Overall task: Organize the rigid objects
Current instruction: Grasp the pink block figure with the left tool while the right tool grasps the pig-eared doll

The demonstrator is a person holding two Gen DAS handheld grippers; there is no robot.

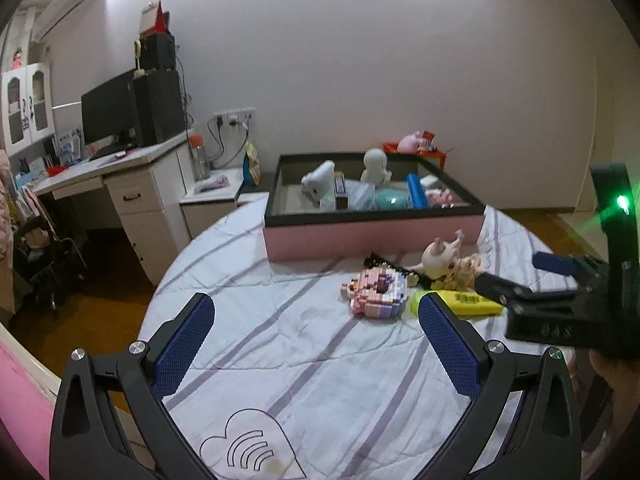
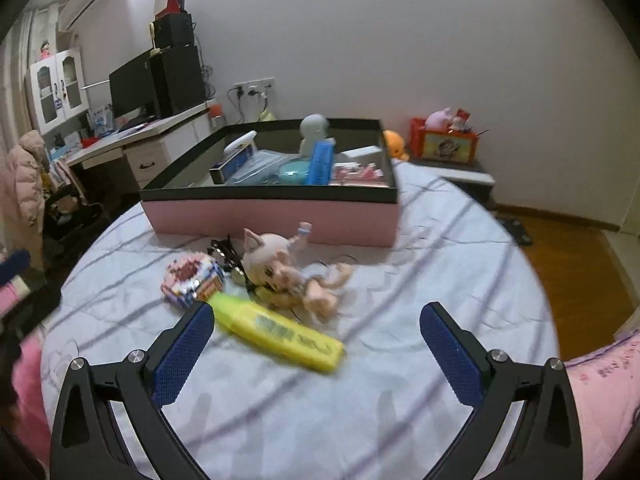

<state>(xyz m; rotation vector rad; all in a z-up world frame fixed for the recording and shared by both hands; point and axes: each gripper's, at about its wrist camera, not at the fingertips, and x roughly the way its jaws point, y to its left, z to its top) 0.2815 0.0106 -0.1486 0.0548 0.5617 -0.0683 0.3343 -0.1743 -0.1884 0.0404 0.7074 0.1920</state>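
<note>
Four loose things lie on the bed (image 2: 400,280) ahead of my hand-held grippers: a yellow tube (image 2: 280,330), a doll (image 2: 280,272), a brick toy (image 2: 192,280) and some black bits (image 2: 224,250) that I cannot make out. My right hand-held gripper (image 2: 316,356) hangs over the sheet with its blue pads (image 2: 182,356) spread wide and nothing between them. The tube lies flat just beyond it, one end beside the left pad, running aslant into the gap. The doll sprawls past the tube, touching it, and the brick toy sits beyond the left pad, against the black bits.

My left hand-held gripper (image 1: 316,344) is spread too and holds nothing. From there the brick toy (image 1: 378,290) lies ahead toward its right pad, the tube (image 1: 468,302) is just behind that pad's tip, and the doll (image 1: 444,258) is farther on. My right hand-held gripper (image 1: 516,280) comes in from the right, its fingers near the tube and doll.

Beyond everything stands a pink box (image 2: 272,216) with a dark rim, already holding several toys. A desk (image 2: 160,128) with a monitor stands far left.
</note>
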